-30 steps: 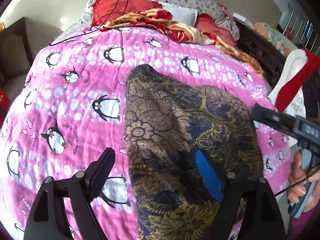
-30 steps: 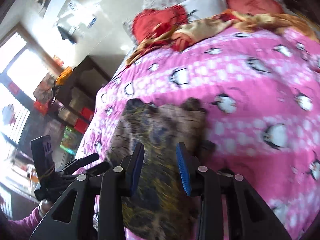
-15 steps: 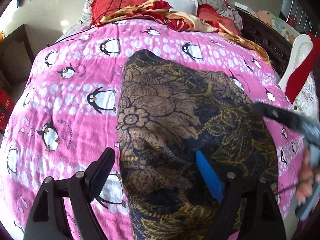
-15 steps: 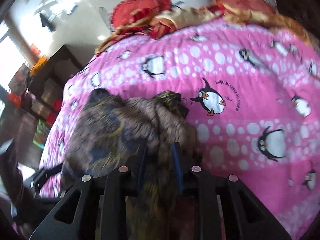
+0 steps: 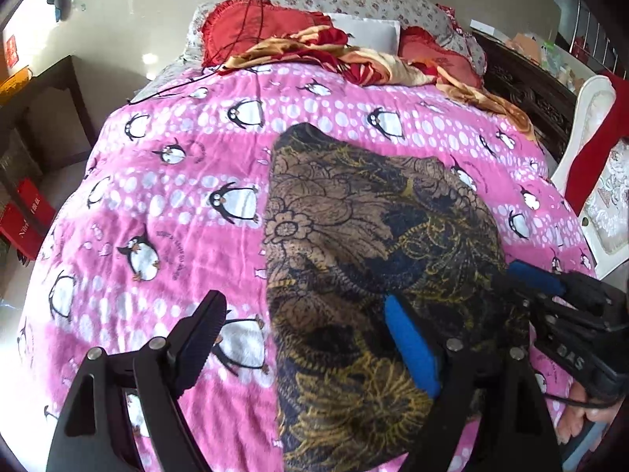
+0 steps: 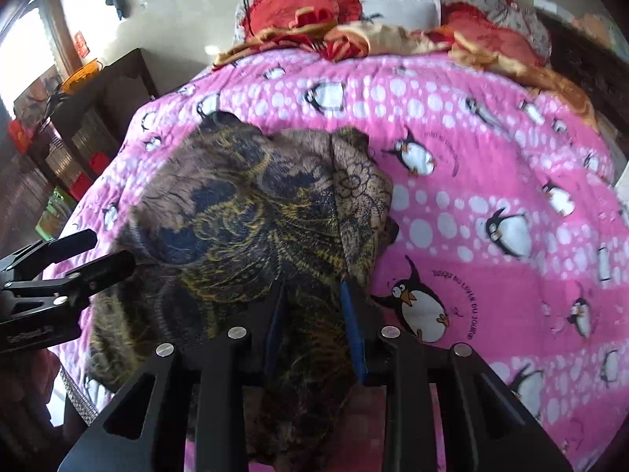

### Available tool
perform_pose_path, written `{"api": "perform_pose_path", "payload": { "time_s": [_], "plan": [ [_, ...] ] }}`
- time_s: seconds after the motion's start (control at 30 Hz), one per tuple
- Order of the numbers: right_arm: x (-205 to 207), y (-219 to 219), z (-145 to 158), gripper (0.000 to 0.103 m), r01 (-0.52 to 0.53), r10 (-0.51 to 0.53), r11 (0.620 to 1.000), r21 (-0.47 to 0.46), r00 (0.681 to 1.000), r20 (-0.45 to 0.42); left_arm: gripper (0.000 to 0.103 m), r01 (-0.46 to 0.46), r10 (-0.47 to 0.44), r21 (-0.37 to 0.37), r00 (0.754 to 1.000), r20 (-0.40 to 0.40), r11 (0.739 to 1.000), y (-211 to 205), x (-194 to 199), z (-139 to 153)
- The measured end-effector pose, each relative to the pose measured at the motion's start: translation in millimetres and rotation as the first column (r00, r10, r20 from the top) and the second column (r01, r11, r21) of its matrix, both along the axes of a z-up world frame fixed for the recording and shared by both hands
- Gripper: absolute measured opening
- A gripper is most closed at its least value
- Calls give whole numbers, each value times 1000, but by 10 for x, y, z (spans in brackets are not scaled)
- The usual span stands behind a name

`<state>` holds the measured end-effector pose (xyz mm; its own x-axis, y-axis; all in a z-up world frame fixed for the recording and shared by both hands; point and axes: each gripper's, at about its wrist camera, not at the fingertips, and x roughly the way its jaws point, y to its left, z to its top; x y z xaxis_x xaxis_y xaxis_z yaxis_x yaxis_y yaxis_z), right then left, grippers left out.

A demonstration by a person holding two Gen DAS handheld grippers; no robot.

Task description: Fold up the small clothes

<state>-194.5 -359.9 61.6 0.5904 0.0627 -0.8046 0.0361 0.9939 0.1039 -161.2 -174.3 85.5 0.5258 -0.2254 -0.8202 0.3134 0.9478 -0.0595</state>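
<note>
A brown, navy and gold flower-patterned garment (image 5: 354, 259) lies spread on the pink penguin blanket (image 5: 165, 212). My left gripper (image 5: 306, 326) is open over the garment's near left edge, one finger above the blanket, the blue-padded one above the cloth. My right gripper (image 6: 314, 306) is shut on the garment's (image 6: 251, 212) near right edge, cloth bunched between its pads. The right gripper also shows at the right in the left wrist view (image 5: 550, 295). The left gripper shows at the left in the right wrist view (image 6: 67, 259).
Red and gold bedding and pillows (image 5: 314, 43) are piled at the head of the bed. A dark cabinet (image 6: 98, 94) stands to the left. A white chair with red cloth (image 5: 589, 149) stands to the right of the bed.
My right gripper moved onto the garment's right edge and closed on it. My left gripper stayed open over the near left edge.
</note>
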Motion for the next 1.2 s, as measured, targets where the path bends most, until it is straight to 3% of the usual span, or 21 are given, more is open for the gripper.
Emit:
{"api": "perform_pose_path", "payload": {
  "time_s": [0.13, 0.3, 0.6, 1.2],
  "plan": [
    [-195, 133, 212, 30, -1, 3, 999, -40, 999, 51, 86, -12, 12, -14, 1000, 18, 1000, 38, -66, 80],
    [-327, 242, 367, 47, 31, -25, 997, -69, 996, 84, 86, -3, 4, -15, 998, 66, 1000, 42, -183, 217],
    [-345, 177, 411, 48, 113, -108, 992, -56, 990, 87, 86, -11, 14, -38, 996, 93, 999, 116, -263, 315],
    [-294, 101, 306, 48, 127, -124, 991, -51, 991, 58, 86, -23, 26, -32, 996, 86, 999, 105, -203, 246]
  ]
}}
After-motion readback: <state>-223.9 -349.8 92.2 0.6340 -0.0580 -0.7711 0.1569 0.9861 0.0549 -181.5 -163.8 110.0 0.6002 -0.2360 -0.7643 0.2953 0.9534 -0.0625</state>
